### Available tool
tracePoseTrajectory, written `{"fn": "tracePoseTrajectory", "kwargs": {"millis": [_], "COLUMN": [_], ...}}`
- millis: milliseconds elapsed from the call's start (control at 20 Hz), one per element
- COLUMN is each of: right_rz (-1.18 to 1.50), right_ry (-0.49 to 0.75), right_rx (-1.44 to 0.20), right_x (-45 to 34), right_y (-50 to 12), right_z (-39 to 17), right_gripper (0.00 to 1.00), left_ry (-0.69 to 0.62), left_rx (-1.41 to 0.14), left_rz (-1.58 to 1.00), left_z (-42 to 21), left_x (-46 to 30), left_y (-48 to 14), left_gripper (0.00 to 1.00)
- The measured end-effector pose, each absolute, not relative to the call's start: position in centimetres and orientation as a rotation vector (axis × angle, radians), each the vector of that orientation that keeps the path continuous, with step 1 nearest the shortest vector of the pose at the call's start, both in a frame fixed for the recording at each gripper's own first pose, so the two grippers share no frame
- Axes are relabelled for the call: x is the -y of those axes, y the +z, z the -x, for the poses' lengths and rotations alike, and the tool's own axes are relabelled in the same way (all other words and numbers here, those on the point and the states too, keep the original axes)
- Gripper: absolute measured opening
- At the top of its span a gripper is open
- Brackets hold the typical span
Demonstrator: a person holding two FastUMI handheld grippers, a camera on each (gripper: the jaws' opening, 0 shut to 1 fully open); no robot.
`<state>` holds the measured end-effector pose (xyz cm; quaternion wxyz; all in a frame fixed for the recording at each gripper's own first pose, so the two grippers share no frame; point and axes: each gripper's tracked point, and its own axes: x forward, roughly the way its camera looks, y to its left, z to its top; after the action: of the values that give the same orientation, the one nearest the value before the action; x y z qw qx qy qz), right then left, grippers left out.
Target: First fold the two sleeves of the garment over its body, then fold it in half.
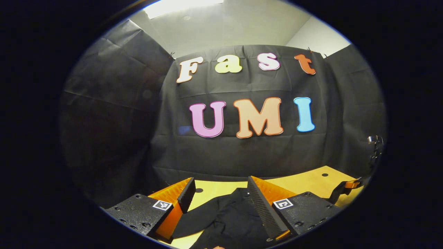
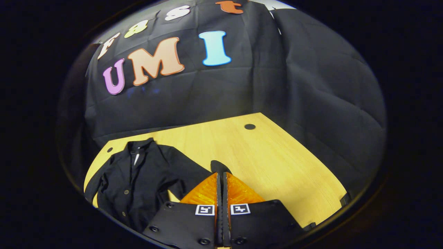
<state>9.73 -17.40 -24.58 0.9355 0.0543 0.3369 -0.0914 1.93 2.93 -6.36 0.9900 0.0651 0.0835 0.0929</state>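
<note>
A black button-front jacket (image 2: 135,180) lies spread on the yellow wooden table (image 2: 249,155), collar toward the back wall. One sleeve (image 2: 187,166) runs out to my right gripper (image 2: 221,174), whose fingers are pressed together with a dark bit of cuff poking out past their tips. In the left gripper view my left gripper (image 1: 220,180) is open just above the jacket (image 1: 228,218), with black cloth lying between and below its fingers. The right gripper (image 1: 347,186) also appears at the table's right edge there.
Black cloth walls close the booth behind and on both sides. The table has small round holes (image 2: 249,126) near its far corners. Bare wood (image 2: 277,173) stretches to the right of the jacket. A metal clamp (image 1: 375,141) sits at the right wall.
</note>
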Motion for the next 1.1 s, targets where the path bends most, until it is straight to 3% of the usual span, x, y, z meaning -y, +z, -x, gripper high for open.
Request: {"fn": "tracePoseTrajectory", "kwargs": {"millis": [550,1100], "right_rz": [-0.053,-0.031], "right_ry": [0.009,0.147], "right_rx": [-0.655,-0.585], "right_x": [5.5,-6.3], "right_y": [-21.7,-19.7], "right_z": [-13.9,-15.9], "right_gripper": [0.02,0.02], "left_ry": [0.339,0.402], "left_rx": [-0.176,-0.187], "left_rz": [-0.118,-0.139], "left_z": [2.4,6.0], "left_x": [-12.0,-18.4], "left_y": [-6.2,-6.1], "left_gripper": [0.92,0.92]}}
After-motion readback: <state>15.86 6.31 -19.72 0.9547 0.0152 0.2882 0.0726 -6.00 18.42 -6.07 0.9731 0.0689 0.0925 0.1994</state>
